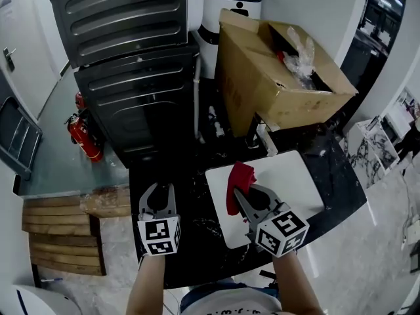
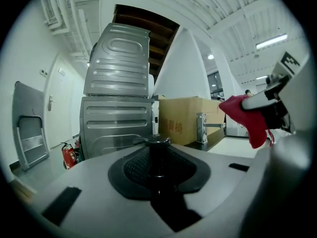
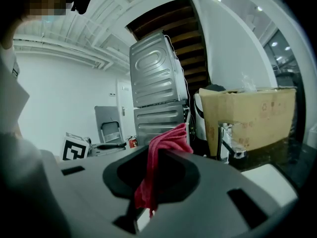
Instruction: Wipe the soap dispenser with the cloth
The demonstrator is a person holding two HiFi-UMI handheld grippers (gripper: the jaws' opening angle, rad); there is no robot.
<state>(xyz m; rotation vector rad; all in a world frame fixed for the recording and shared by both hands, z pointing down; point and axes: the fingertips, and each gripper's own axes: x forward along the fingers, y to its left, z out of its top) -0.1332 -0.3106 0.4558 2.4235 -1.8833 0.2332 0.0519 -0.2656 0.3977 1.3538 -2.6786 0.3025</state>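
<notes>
Your left gripper (image 1: 157, 190) clamps the soap dispenser (image 2: 158, 155) and your right gripper (image 1: 239, 191) pinches the cloth (image 1: 240, 178) at its three o'clock, so hard rubbing could twist the dispenser loose.

The right gripper (image 3: 157, 166) has its jaws clamped on the red cloth (image 3: 166, 145), which bunches above them and hangs down on the near side. Stacked grey machines (image 3: 156, 90) stand far behind. A cardboard box (image 3: 250, 118) and a tap (image 3: 225, 137) are to the right, and the left gripper (image 3: 106, 146) is to the left.
</notes>
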